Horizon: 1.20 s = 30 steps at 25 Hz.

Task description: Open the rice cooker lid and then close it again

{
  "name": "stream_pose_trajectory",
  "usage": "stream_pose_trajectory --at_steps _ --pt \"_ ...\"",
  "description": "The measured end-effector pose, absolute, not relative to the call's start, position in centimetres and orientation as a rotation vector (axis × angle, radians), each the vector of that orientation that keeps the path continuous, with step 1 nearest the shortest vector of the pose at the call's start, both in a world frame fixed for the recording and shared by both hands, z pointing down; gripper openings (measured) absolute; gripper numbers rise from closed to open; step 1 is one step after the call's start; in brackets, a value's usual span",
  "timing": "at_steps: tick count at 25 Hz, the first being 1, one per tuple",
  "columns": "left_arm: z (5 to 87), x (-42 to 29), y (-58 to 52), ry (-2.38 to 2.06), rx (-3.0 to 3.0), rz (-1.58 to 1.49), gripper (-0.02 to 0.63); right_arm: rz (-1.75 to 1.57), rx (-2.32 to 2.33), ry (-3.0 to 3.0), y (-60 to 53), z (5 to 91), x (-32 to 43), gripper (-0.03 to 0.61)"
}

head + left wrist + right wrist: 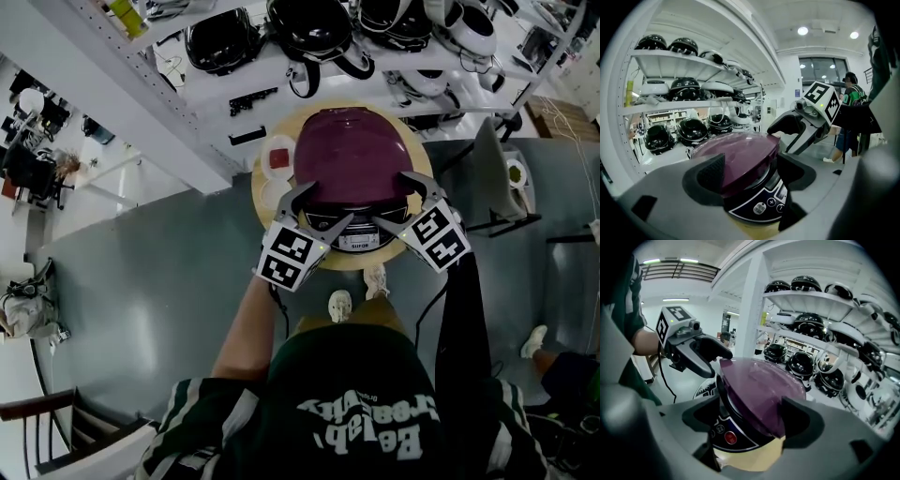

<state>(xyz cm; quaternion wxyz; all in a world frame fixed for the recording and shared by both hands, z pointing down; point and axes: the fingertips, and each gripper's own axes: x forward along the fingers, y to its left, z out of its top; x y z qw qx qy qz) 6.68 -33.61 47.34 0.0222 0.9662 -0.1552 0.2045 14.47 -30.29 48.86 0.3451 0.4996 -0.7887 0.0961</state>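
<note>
A rice cooker with a purple lid [349,155] and a dark control panel [356,239] stands on a small round wooden table [262,192]. The lid lies down on the pot; I cannot tell if it is latched. Both grippers hang at the cooker's front edge. My left gripper [323,211] is open at the front left, its jaws wide on either side of the lid's rim [740,159]. Open as well, my right gripper [394,202] straddles the front right of the lid [761,390]. Each gripper shows in the other's view: the right gripper [797,126], the left gripper [698,352].
A small white dish [278,155] with something red sits on the table left of the cooker. White shelves [234,70] full of black helmets stand right behind the table. A chair [497,178] is at the right. Another person [851,93] stands far off.
</note>
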Motion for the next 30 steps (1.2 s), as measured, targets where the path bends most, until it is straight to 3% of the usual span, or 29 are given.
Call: stream_pose_trajectory --at_steps 30 --pt "52.0 6.6 -33.0 -0.385 2.899 0.705 0.334 0.496 1.345 -2.044 -30.8 53.0 13.5 0.451"
